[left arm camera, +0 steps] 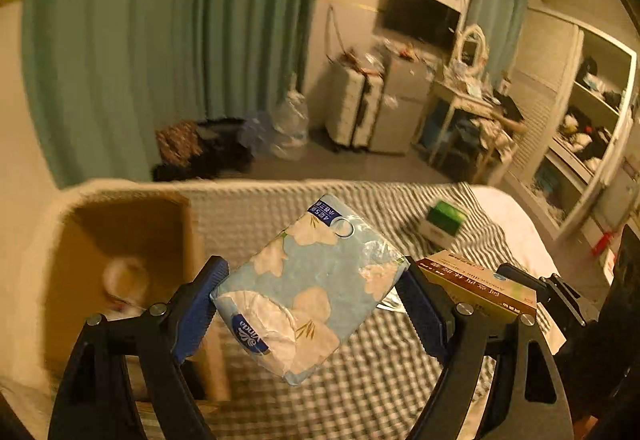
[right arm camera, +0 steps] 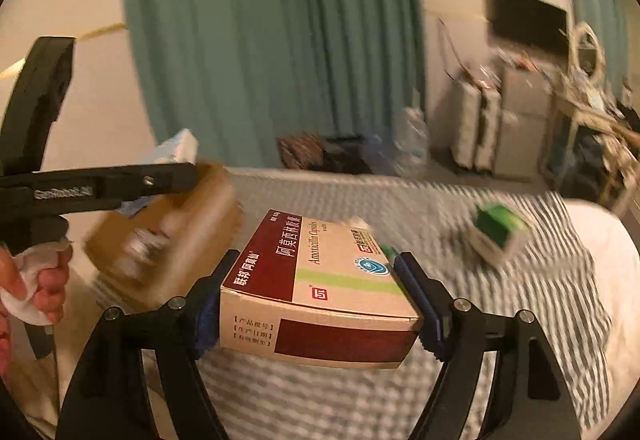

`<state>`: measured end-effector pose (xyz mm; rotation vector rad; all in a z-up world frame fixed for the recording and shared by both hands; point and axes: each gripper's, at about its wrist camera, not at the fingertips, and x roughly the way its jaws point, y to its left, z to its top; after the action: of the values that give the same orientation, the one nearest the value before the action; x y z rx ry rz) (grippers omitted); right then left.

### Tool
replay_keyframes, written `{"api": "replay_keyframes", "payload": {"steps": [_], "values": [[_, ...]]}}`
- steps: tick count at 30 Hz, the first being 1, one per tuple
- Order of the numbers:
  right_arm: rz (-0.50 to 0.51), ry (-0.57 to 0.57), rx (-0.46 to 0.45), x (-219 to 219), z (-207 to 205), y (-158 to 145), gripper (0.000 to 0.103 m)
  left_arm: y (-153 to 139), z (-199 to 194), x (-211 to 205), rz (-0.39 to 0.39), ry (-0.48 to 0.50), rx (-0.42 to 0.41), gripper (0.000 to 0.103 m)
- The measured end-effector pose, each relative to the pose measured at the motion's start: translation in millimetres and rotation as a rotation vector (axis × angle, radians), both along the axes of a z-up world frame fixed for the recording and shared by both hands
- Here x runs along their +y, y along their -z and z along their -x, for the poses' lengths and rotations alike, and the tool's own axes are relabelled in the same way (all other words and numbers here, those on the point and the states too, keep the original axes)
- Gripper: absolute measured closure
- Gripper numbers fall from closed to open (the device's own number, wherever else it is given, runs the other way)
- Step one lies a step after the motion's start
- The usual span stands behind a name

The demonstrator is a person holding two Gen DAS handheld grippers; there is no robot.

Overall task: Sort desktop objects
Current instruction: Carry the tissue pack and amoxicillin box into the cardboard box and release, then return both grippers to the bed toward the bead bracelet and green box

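Note:
My left gripper is shut on a blue floral tissue pack and holds it above the checked bedspread, just right of an open cardboard box. My right gripper is shut on a red and beige medicine box and holds it above the bed. The medicine box also shows in the left wrist view, at the right. The left gripper shows in the right wrist view at the left, over the cardboard box, with the tissue pack partly hidden behind it.
A small green and white box lies on the bedspread at the far right; it also shows in the right wrist view. The cardboard box holds a white round item. Beyond the bed are curtains, suitcases, a desk and shelves.

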<state>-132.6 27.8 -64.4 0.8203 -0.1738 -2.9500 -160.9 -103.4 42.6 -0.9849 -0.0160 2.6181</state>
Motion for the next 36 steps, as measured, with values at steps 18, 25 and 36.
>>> {"api": "replay_keyframes", "payload": {"steps": [18, 25, 36], "values": [[0.009, -0.219, -0.1, -186.5, 141.6, 17.1, 0.026, 84.2, 26.8, -194.5, -0.008, -0.286, -0.143, 0.016], [0.165, -0.217, -0.043, -183.6, 169.3, 21.0, 0.005, 111.4, 40.6, -197.5, 0.033, -0.248, -0.176, 0.0], [0.122, -0.082, -0.016, -117.6, 103.1, 28.4, 0.005, 111.3, 17.7, -155.3, 0.067, -0.209, -0.202, 0.0]]}}
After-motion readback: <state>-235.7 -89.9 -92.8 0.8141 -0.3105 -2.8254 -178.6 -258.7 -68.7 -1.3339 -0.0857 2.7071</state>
